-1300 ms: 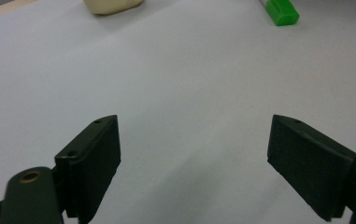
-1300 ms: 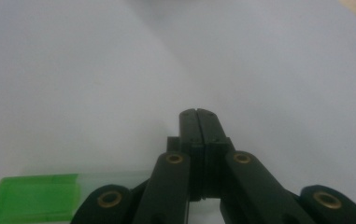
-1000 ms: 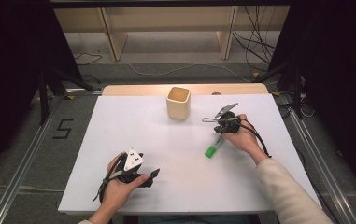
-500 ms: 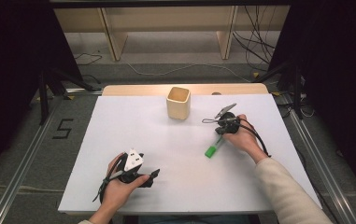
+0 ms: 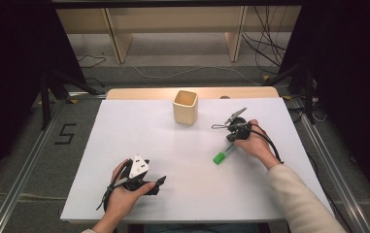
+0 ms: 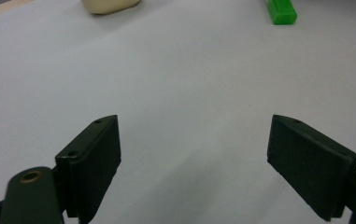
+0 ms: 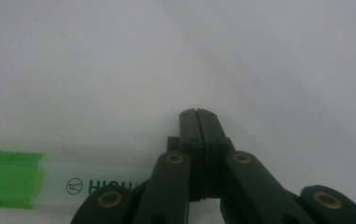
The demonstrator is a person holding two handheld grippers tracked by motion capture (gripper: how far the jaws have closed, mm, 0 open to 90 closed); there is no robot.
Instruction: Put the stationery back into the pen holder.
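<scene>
A highlighter (image 5: 223,155) with a green cap lies on the white table top (image 5: 139,131), right of centre. My right gripper (image 5: 232,140) sits right over its uncapped end, held in the person's right hand. In the right gripper view its jaws are pressed together (image 7: 197,112) with nothing between them, and the highlighter (image 7: 49,179) passes below the linkage. My left gripper (image 5: 159,183) rests near the front left in the person's left hand. Its jaws stand wide open (image 6: 192,122) over bare table, with the green cap (image 6: 281,10) far ahead.
A cream square cup (image 5: 185,107) stands upright at the back centre of the table, and shows at the top edge in the left gripper view (image 6: 105,5). A wooden strip (image 5: 143,92) runs along the table's far edge. Cables lie on the floor beyond.
</scene>
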